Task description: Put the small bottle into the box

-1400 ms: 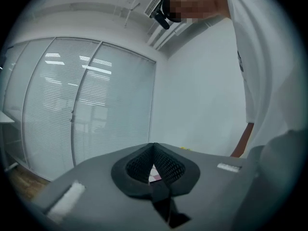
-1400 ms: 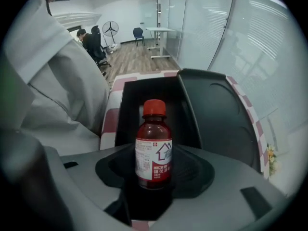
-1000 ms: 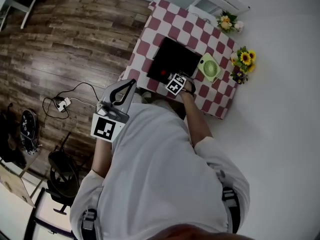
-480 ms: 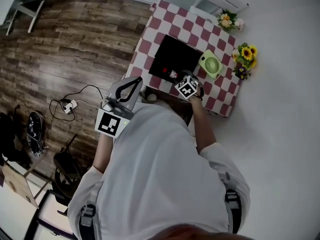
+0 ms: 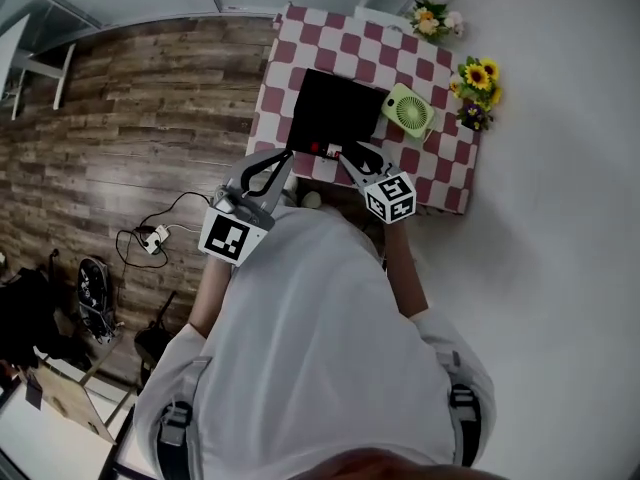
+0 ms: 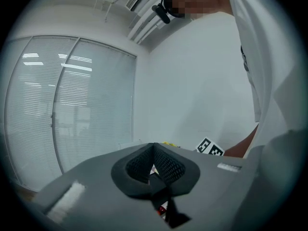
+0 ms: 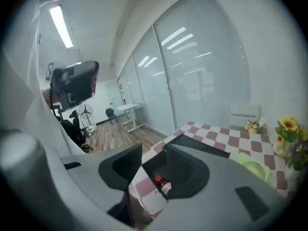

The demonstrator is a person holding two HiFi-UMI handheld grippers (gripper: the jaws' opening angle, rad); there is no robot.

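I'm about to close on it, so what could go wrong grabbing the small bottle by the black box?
The right hand-held gripper is closing its jaws with the small bottle between them, not yet pressed. It looks nearer one pad, so it may get knocked aside. It sits by the black box's near wall, close to the table's edge, and a slip might send it off.

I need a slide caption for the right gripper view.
Right tongs closing, small bottle seen between them, black box behind.

The tablecloth (image 5: 440,173) is red-and-white checked, the box (image 5: 335,108) black, the fan (image 5: 408,116) pale green, the sunflowers (image 5: 478,72) yellow.
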